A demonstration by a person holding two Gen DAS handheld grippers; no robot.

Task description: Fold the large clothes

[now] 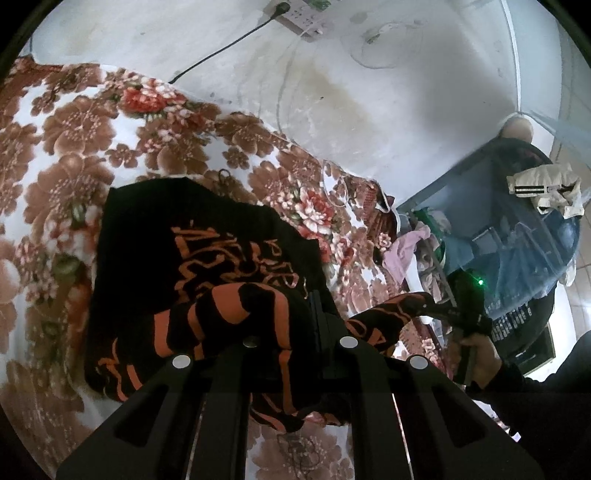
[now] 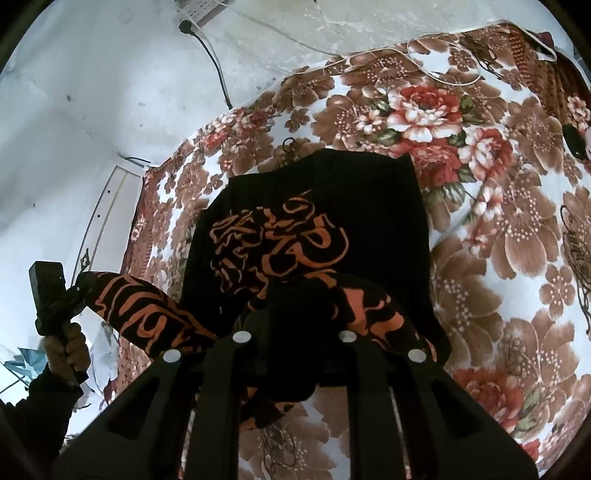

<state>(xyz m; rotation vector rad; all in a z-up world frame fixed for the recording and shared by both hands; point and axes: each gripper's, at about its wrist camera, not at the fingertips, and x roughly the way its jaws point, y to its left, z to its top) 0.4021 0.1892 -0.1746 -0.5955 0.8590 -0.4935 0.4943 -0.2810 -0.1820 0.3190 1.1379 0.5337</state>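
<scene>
A black garment with orange lettering lies on a floral blanket; it shows in the right wrist view too. My left gripper is shut on the garment's black-and-orange near edge, lifted off the bed. My right gripper is shut on the same edge further along. Each view shows the other gripper: the right one and the left one, both holding an orange-patterned end of the cloth stretched between them.
The floral blanket covers the bed. A white wall with a power strip and black cable is behind. A blue table with clothes and clutter stands at the right of the bed.
</scene>
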